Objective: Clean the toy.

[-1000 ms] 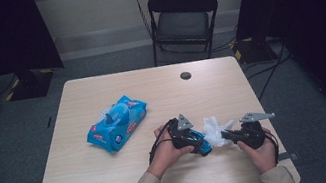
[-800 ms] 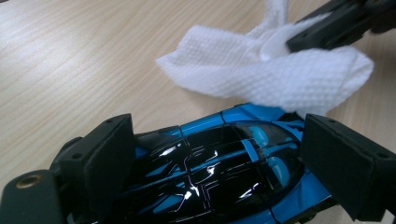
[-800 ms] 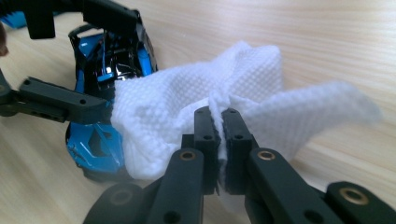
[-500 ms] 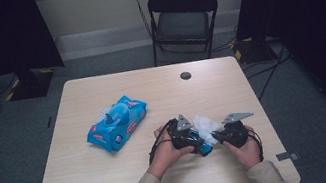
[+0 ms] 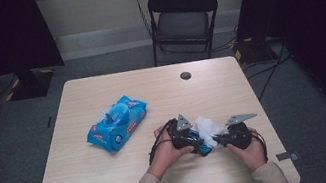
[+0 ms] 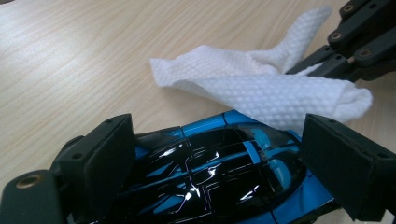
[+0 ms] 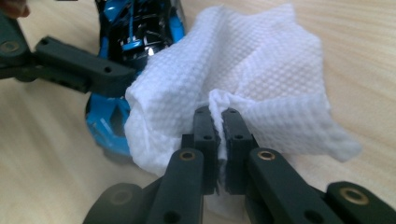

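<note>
A shiny blue and black toy car lies near the table's front edge, and my left gripper is shut on its sides, one black pad on each flank. A white wet wipe is pinched between the closed jaws of my right gripper, and it rests against the car's front end. In the high view the wipe sits between the two hands, with the right gripper just right of the car.
A blue pack of wet wipes lies left of centre with its lid flap up. A small dark round hole marks the table's far edge, and a black folding chair stands behind it.
My right gripper has moved left with the wipe, from apart at the right to up against the car. The left gripper and the car have stayed almost still.
</note>
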Demonstrator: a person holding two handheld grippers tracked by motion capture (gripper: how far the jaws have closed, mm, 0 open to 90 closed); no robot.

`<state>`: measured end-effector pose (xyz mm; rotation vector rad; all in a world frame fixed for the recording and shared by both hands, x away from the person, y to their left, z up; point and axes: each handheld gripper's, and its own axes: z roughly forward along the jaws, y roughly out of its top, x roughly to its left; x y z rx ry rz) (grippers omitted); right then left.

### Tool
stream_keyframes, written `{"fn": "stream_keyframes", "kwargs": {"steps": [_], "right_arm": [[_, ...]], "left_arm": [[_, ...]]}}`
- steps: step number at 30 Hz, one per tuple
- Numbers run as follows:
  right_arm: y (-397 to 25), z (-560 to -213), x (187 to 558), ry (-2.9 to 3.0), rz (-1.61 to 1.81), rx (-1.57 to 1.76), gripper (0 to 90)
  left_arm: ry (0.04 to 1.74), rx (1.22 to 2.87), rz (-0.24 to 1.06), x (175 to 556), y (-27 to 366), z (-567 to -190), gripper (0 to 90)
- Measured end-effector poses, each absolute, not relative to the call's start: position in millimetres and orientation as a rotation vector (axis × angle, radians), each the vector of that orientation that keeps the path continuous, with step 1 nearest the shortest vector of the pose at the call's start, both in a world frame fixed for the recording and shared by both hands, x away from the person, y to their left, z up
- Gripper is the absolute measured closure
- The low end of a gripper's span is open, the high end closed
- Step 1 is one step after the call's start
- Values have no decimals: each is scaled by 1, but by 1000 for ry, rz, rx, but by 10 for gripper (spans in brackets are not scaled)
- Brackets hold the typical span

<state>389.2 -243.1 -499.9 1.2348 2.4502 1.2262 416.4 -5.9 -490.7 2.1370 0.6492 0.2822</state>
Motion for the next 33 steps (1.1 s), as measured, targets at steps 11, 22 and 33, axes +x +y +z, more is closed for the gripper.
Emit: {"fn": "stream_keyframes", "kwargs": {"steps": [11,22,33], "right_arm": [[-242,-496,377,2519,1221,1257,869],[-239,-496,364,2557,1231,1241,868],[-221,-494,354,2626,1208,1159,870]], "left_arm": [[651,2140,275,417,-6,-490,102],[653,2135,285,416,-6,-491,102],[658,2132,291,416,-5,-491,101]]}}
